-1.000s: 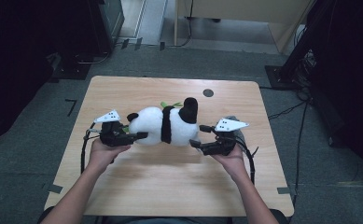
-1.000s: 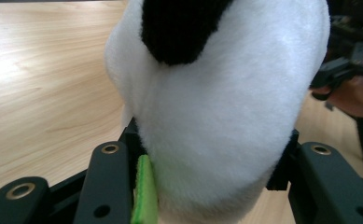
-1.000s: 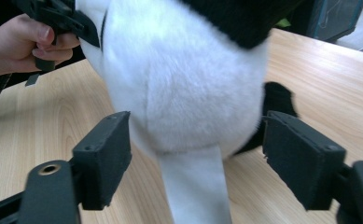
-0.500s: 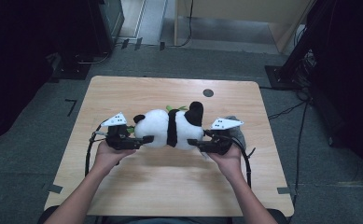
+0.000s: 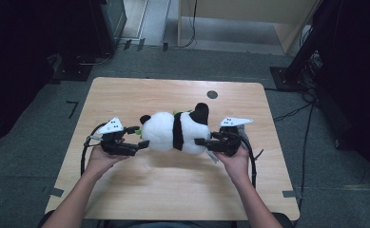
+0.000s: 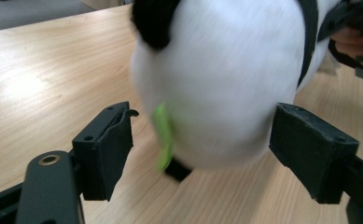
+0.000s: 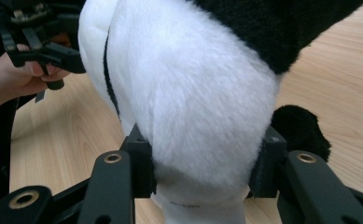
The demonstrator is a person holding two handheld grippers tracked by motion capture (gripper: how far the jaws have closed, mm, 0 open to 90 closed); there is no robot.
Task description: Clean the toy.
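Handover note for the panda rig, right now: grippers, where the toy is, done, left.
Left gripper: open, its jaws have just been opening; the panda plush sits between the pads with a gap on each side.
Right gripper: shut on the plush's white end, its jaws have just been closing, pads pressing into the fur.
Plush: lying on its side mid-table, between the two grippers.
Done: the grip is now on the right side, the left has let go.
Left: what follows is unclear; probably pull the left gripper clear, or re-grip before lifting, since one gripper holds it.
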